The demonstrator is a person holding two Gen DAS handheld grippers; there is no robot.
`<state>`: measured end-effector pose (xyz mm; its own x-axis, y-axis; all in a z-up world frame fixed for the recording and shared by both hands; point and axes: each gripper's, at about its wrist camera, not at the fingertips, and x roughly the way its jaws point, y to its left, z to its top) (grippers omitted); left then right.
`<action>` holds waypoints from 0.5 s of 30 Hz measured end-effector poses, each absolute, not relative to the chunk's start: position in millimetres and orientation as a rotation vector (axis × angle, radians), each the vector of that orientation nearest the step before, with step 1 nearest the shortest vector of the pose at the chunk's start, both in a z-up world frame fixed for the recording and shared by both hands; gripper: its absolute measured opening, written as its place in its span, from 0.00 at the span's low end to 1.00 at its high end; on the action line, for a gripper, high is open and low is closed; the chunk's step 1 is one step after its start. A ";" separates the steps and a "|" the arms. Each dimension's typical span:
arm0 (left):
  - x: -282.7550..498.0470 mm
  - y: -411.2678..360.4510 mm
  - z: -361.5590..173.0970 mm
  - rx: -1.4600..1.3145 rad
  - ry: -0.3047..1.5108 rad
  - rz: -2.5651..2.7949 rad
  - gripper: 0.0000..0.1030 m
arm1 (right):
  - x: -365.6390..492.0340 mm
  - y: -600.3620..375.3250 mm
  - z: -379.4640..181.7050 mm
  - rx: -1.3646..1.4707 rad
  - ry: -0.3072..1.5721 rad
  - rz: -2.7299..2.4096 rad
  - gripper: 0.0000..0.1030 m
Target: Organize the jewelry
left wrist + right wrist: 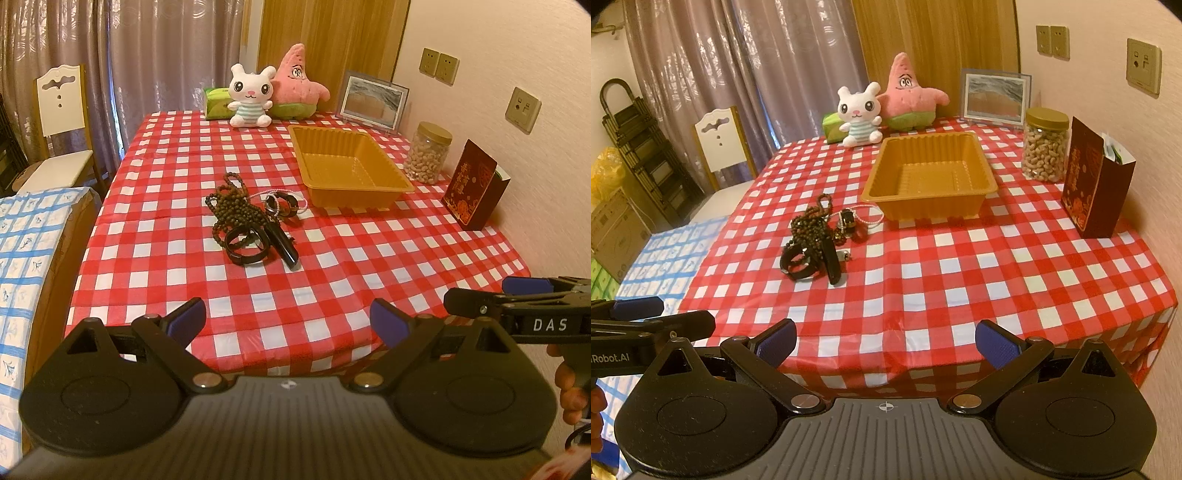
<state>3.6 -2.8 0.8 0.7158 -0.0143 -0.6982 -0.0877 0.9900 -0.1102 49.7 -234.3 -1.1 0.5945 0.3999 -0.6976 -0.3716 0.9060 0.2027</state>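
A pile of jewelry (251,218) lies mid-table on the red checked cloth: dark bead strands, black bangles (246,245), a black bar-shaped piece (284,245), rings and a thin pink-white cord. It also shows in the right wrist view (820,240). An empty golden plastic tray (399,184) (991,188) stands just behind and right of the pile. My left gripper (288,319) is open and empty, held back at the table's near edge. My right gripper (884,341) is open and empty too, beside it at the near edge.
At the table's back stand a white bunny plush (249,96), a pink starfish plush (297,83), a green tissue pack (216,103) and a framed picture (373,101). A nut jar (428,153) and dark red box (474,184) line the right wall. A chair (59,122) stands left.
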 end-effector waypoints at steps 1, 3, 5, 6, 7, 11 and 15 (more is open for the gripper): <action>3.6 -2.7 0.9 -0.139 0.773 0.040 0.92 | 54.6 -236.7 0.9 0.037 0.819 0.448 1.00; 3.6 -2.6 0.9 -0.139 0.772 0.040 0.92 | 55.9 -236.1 1.4 0.037 0.820 0.449 1.00; 3.8 -2.8 1.0 -0.139 0.772 0.040 0.92 | 54.3 -235.4 0.7 0.037 0.819 0.448 1.00; 3.5 -2.6 0.9 -0.139 0.772 0.041 0.92 | 54.2 -235.3 0.7 0.037 0.818 0.448 1.00; 4.0 -2.9 1.0 -0.139 0.772 0.040 0.92 | 53.8 -235.1 0.4 0.038 0.819 0.449 1.00; 3.5 -2.8 1.0 -0.139 0.771 0.040 0.92 | 53.4 -234.9 2.4 0.037 0.818 0.449 1.00; 3.7 -3.1 1.2 -0.139 0.770 0.040 0.92 | 53.8 -234.7 2.8 0.038 0.817 0.448 1.00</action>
<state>3.7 -3.1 1.2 0.7176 -0.0149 -0.6963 -0.0867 0.9901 -0.1105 53.8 -234.7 2.8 0.5963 0.4005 -0.6957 -0.3719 0.9059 0.2027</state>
